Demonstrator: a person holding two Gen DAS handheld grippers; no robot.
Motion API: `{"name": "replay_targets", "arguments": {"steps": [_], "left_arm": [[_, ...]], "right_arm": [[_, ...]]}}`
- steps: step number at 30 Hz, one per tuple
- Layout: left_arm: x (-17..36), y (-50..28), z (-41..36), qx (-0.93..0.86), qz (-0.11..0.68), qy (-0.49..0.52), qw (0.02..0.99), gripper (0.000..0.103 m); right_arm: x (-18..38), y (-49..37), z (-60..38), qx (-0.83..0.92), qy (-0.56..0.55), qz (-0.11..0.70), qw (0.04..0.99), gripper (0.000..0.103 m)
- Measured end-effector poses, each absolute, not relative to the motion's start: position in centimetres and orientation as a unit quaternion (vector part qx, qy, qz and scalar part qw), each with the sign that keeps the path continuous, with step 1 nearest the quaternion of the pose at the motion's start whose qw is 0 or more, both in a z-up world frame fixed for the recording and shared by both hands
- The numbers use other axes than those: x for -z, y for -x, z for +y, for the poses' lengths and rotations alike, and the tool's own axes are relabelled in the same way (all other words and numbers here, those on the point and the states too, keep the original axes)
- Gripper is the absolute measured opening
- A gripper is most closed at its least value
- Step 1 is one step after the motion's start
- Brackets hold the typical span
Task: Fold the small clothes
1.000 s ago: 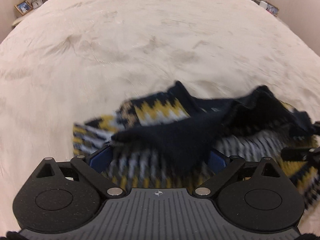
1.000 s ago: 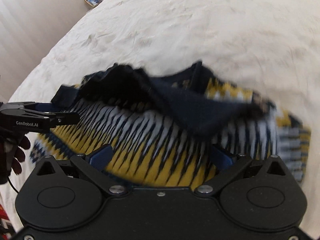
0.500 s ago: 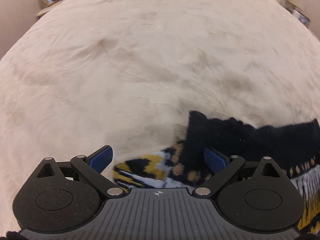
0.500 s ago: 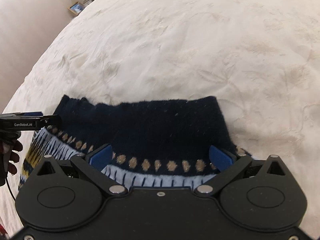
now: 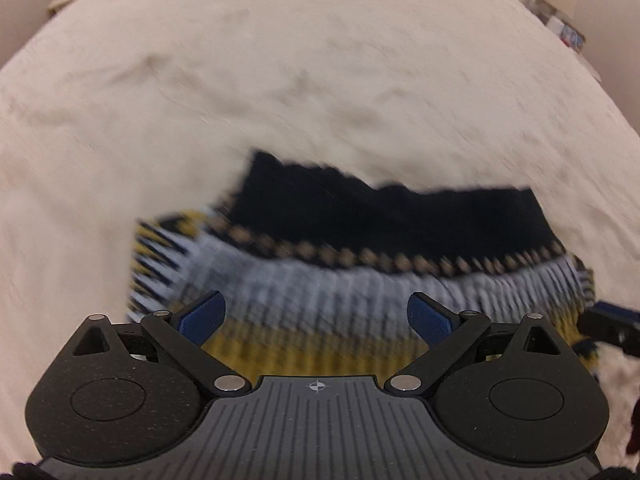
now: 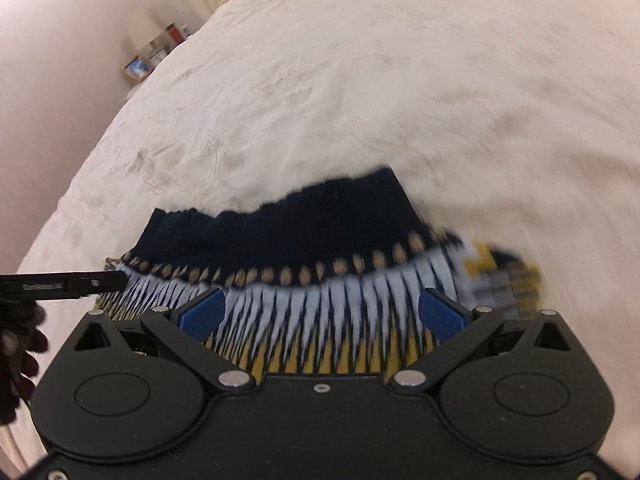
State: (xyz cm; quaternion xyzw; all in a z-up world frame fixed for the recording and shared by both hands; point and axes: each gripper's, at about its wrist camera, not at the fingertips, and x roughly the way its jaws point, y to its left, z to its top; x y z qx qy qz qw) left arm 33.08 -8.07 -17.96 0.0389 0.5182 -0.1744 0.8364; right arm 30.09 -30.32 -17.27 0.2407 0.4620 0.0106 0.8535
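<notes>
A small knit sweater (image 5: 360, 248) lies flat on the cream bedspread (image 5: 280, 80), with a navy hem band at the far side and white, navy and yellow zigzag rows nearer me. It also shows in the right wrist view (image 6: 320, 264). My left gripper (image 5: 316, 316) is open and empty, hovering over the sweater's near part. My right gripper (image 6: 320, 312) is open and empty over the same garment. The right gripper's tip shows at the right edge of the left wrist view (image 5: 608, 322); the left gripper's tip shows at the left of the right wrist view (image 6: 68, 285).
The bedspread (image 6: 360, 80) stretches far ahead and to both sides. A bedside table with a lamp and a picture frame (image 6: 138, 68) stands at the far left. More small items (image 5: 560, 28) sit on a surface at the far right.
The sweater was bunched and held a second ago; it now lies spread flat. Both grippers have let go and pulled back, so more of the sweater shows than half a second ago.
</notes>
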Motion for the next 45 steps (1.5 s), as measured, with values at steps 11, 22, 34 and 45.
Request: {"name": "replay_targets", "arguments": {"steps": [11, 22, 34, 45], "left_arm": [[18.5, -31.2, -12.7, 0.165, 0.531, -0.047, 0.829, 0.099], [22.5, -32.4, -15.9, 0.120, 0.547, -0.110, 0.821, 0.099], [24.4, -34.2, -16.7, 0.123, 0.574, -0.140, 0.797, 0.103], [22.6, -29.8, -14.4, 0.124, 0.579, -0.127, 0.796, 0.103]], "right_arm": [[18.1, -21.1, -32.6, 0.045, -0.327, 0.461, 0.823, 0.103], [18.5, -19.1, -34.6, 0.039, -0.342, 0.461, 0.818, 0.103], [20.1, -20.2, -36.3, 0.017, -0.353, 0.470, 0.809, 0.103], [23.7, -22.2, -38.5, -0.017, -0.429, 0.478, 0.766, 0.103]]}}
